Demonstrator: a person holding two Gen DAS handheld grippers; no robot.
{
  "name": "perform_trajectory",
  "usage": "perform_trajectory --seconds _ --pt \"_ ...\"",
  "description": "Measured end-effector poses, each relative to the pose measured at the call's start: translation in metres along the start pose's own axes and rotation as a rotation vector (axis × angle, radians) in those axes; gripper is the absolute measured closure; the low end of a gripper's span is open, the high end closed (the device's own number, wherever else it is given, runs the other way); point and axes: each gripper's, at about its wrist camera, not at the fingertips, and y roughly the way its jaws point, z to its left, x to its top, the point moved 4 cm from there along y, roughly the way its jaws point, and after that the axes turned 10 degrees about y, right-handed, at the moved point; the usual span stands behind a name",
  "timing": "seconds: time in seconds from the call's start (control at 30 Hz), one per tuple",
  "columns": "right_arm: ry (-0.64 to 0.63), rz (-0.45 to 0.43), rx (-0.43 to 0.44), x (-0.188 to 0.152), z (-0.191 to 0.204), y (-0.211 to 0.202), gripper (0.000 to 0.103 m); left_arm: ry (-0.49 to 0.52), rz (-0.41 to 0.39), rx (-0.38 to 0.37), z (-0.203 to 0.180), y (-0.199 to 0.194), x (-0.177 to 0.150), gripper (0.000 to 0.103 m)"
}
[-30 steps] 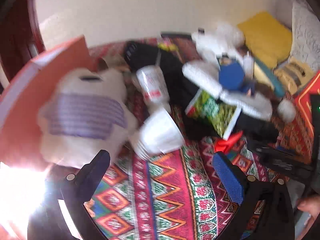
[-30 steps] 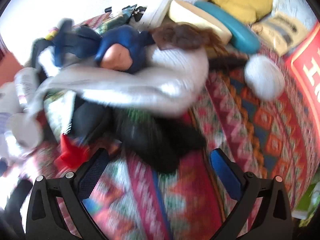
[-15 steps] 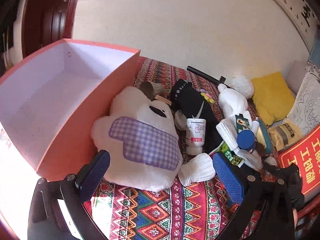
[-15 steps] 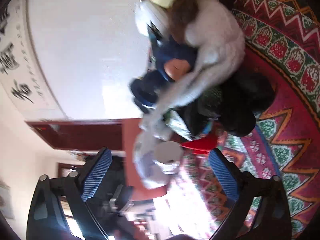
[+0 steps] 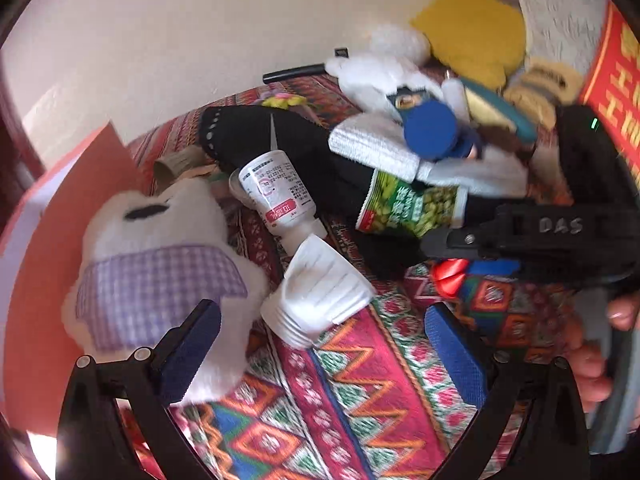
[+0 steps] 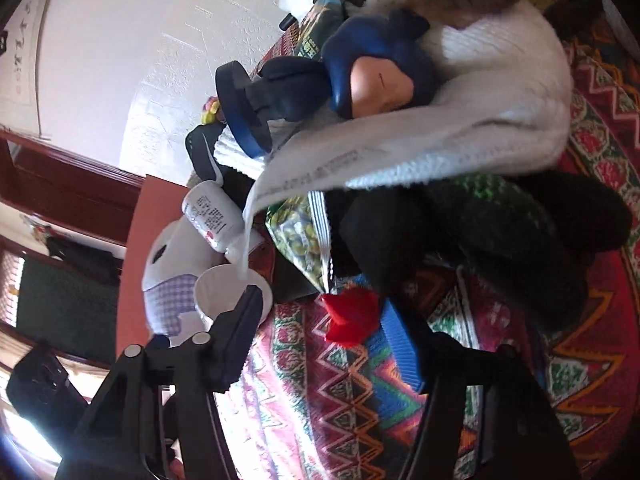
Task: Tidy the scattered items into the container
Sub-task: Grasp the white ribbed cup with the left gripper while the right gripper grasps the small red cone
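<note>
A patterned blanket point(image 5: 360, 412) carries the scattered heap. At its left edge stands the orange box point(image 5: 44, 280), its inside out of sight; a white plush with a purple checked patch point(image 5: 160, 264) leans against its wall. Beside the plush lie stacked paper cups point(image 5: 320, 296), touching a white bottle point(image 5: 276, 192). The left gripper point(image 5: 320, 354) hangs spread and empty. The right gripper point(image 6: 320, 340) is spread around a small red piece point(image 6: 350, 316).

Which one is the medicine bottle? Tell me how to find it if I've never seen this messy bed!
Find the big orange box on the left, then the fluffy white plush with a purple checked patch leaning on it. Just right of the plush's top lies the medicine bottle, on its side against a black cloth. It is the only white bottle with red and black printing; the paper cups below it are plain.
</note>
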Motion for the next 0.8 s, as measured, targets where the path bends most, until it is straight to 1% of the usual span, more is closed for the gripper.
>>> perform_trajectory --seconds 0.03,0.1,0.13,0.2,0.27,0.33,0.4,0.43,0.5,0.53,0.63,0.73,0.8 --pt "-0.004 0.0 -0.004 -0.005 -0.003 -0.006 0.049 0.004 0.012 -0.014 0.001 0.007 0.001 0.003" --pt "-0.003 0.005 -0.009 -0.013 -0.012 -0.019 0.055 0.015 0.03 -0.067 -0.002 0.016 0.002 0.008" --pt "0.001 0.006 -0.011 -0.019 -0.021 -0.022 0.057 0.025 0.047 -0.085 -0.003 0.022 0.002 0.015" --pt "0.015 0.009 -0.011 -0.029 -0.036 -0.033 0.065 0.052 0.079 -0.074 -0.003 0.033 0.0 0.016" --pt "0.033 0.013 -0.005 -0.038 -0.042 -0.047 0.07 0.071 0.1 -0.09 -0.006 0.04 -0.004 0.017" --pt "0.048 0.02 0.007 -0.049 -0.051 -0.061 0.072 0.111 0.105 -0.082 -0.013 0.041 -0.007 0.017" --pt "0.059 0.029 0.012 -0.06 -0.06 -0.077 0.078 0.142 0.105 -0.067 -0.018 0.043 -0.009 0.017" --pt "0.06 0.035 0.011 -0.053 -0.066 -0.081 0.079 0.144 0.101 -0.066 -0.018 0.044 -0.008 0.017" --pt "0.054 0.047 0.009 -0.039 -0.073 -0.082 0.087 0.144 0.088 -0.056 -0.017 0.043 -0.007 0.016" --pt "0.048 0.052 0.006 -0.032 -0.076 -0.08 0.087 0.144 0.082 -0.047 -0.017 0.041 -0.006 0.016" --pt "0.03 0.058 0.0 -0.047 -0.082 -0.099 0.087 0.142 0.066 -0.037 -0.018 0.037 -0.007 0.016" --pt "0.045 0.063 0.004 -0.061 -0.093 -0.122 0.087 0.143 0.052 -0.046 -0.017 0.034 -0.007 0.016" --pt "0.068 0.062 0.017 -0.071 -0.103 -0.14 0.087 0.142 0.055 -0.07 -0.018 0.035 -0.007 0.016"
